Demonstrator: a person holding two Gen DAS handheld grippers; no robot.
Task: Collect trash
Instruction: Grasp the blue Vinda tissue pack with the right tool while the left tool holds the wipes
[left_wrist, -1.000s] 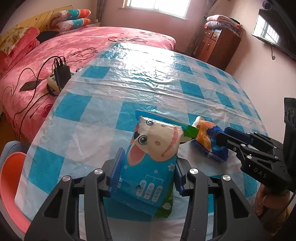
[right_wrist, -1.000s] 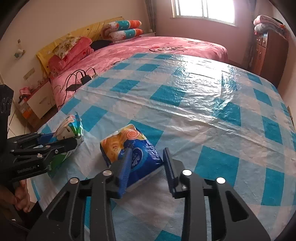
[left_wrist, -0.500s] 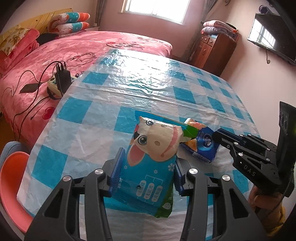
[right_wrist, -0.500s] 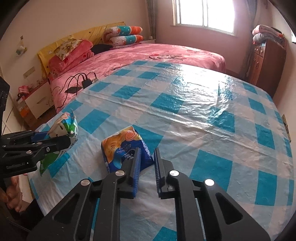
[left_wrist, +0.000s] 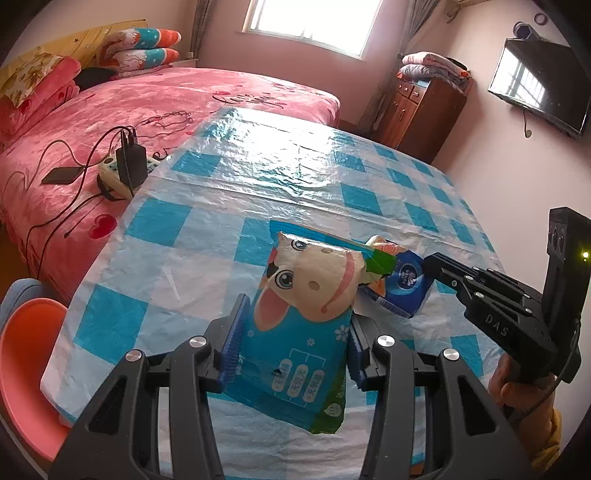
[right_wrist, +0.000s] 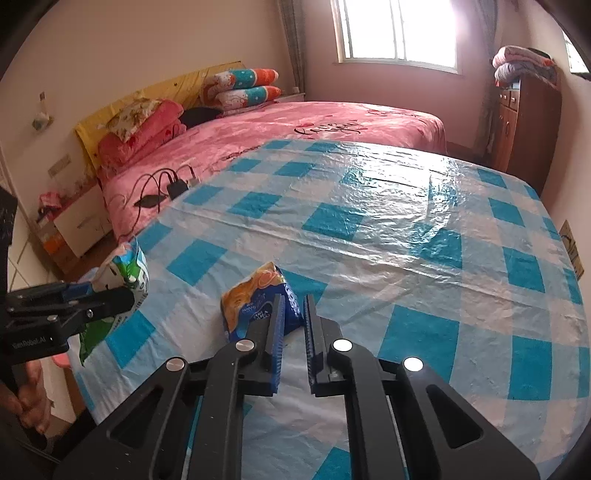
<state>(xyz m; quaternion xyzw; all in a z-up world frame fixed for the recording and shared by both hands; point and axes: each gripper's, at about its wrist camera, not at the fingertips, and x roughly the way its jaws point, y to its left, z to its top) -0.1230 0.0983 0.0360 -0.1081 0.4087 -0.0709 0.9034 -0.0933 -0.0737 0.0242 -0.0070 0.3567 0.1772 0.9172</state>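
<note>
Trash came under control: right gripper (right_wrist: 293, 325) had just clenched on the tissue pack (right_wrist: 255, 301) near the table's (right_wrist: 406, 229) front edge, while left gripper (left_wrist: 291, 339) grasped the cartoon wrapper (left_wrist: 306, 317).

Cartoon wrapper (left_wrist: 295, 332) aloft; blue packet (right_wrist: 255, 306) pinched.

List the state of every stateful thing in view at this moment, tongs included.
Left tongs: shut on the blue cartoon-cow wet-wipe pack, which is lifted and tilted.
Right tongs: shut, pinching a thin edge of the blue-and-orange tissue pack.
Blue-and-orange tissue pack: crumpled; whether it rests on the blue checked plastic tablecloth is unclear.
Wall-mounted black television: off, reflecting the window.
Black charger: plugged into the white power strip.
</note>
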